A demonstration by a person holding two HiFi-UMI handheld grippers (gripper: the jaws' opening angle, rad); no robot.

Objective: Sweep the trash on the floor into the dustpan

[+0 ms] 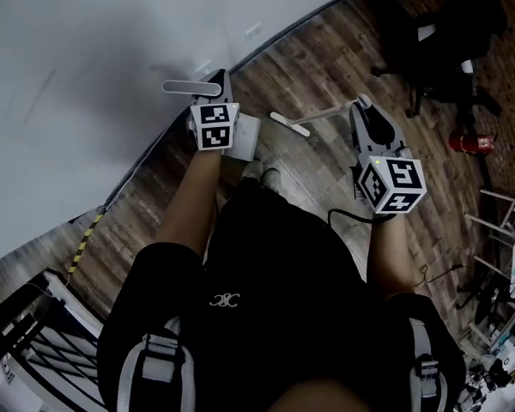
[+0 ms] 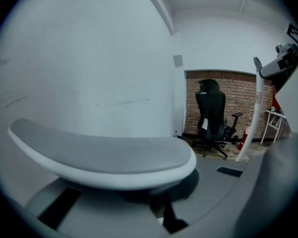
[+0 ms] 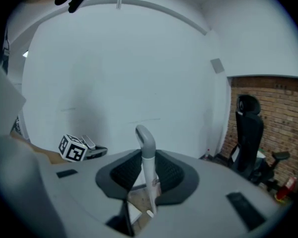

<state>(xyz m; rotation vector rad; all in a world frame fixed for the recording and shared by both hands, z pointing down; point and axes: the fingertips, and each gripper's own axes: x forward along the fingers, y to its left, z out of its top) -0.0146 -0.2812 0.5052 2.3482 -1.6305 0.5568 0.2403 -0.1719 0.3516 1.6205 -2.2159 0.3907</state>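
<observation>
Above the brown wooden plank floor [image 1: 326, 50], beside the plain white wall [image 1: 86, 58], the left tool [image 1: 215, 91] is clenched on the flat grey, white-rimmed dustpan handle [image 2: 109, 155]. The right tool [image 1: 366, 110] is grasping the thin white broom stick with a grey curved end [image 3: 148, 157] between its dark pads [image 3: 124, 175]. A black office chair [image 2: 212, 115] stands well apart.

Grey-topped, white-rimmed handle [image 2: 104, 155] is gripped crosswise in the left gripper [image 2: 161, 202].
The handle is seen filling the lower frame, flat across the closed jaws. Behind it a white wall [image 2: 89, 58] is shown. Further back, a black office chair [image 2: 212, 118] is set before a brick wall [image 2: 238, 95]. A white pole [image 2: 257, 113] is held upright at the right.
</observation>
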